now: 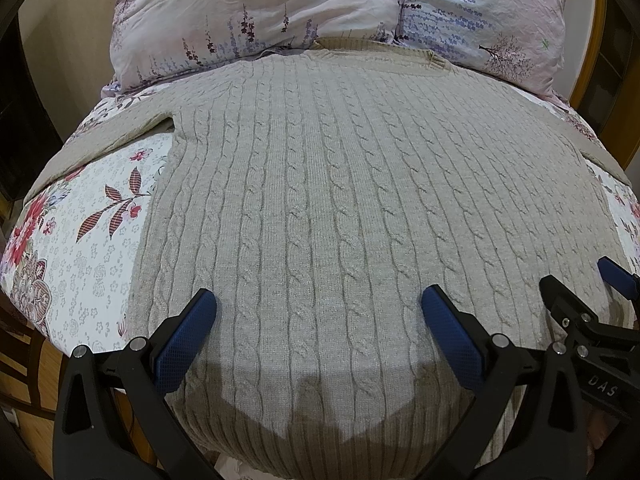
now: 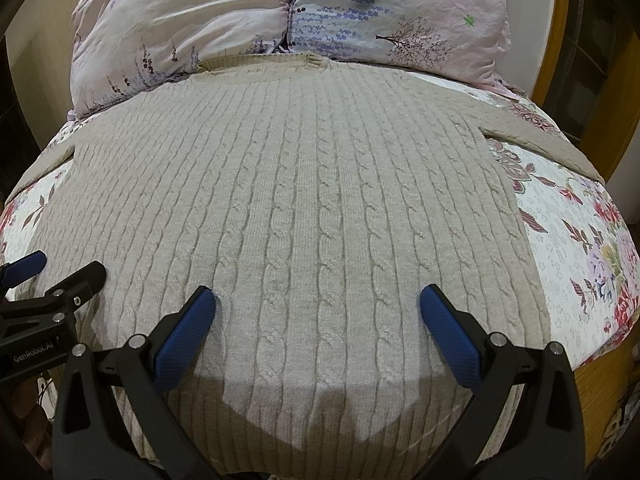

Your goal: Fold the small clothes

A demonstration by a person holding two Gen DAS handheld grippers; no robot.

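A beige cable-knit sweater [image 1: 320, 200] [image 2: 288, 200] lies flat on the bed, collar [image 1: 380, 50] [image 2: 264, 63] toward the pillows and sleeves spread to both sides. My left gripper [image 1: 318, 300] hovers open over the hem area on the sweater's left half, blue pads [image 1: 182, 344] wide apart with only knit between them. My right gripper [image 2: 318, 300] is open too, over the right half near the hem. In the left wrist view the right gripper [image 1: 580, 284] shows at the right edge. The left gripper [image 2: 64, 268] appears at the left edge of the right wrist view.
A floral bedsheet [image 1: 92, 240] [image 2: 568, 248] covers the bed. Two floral pillows [image 1: 256, 12] [image 2: 400, 12] lean at the head. A wooden frame [image 2: 560, 32] stands at the right, and wood flooring [image 1: 36, 376] lies past the bed's near corners.
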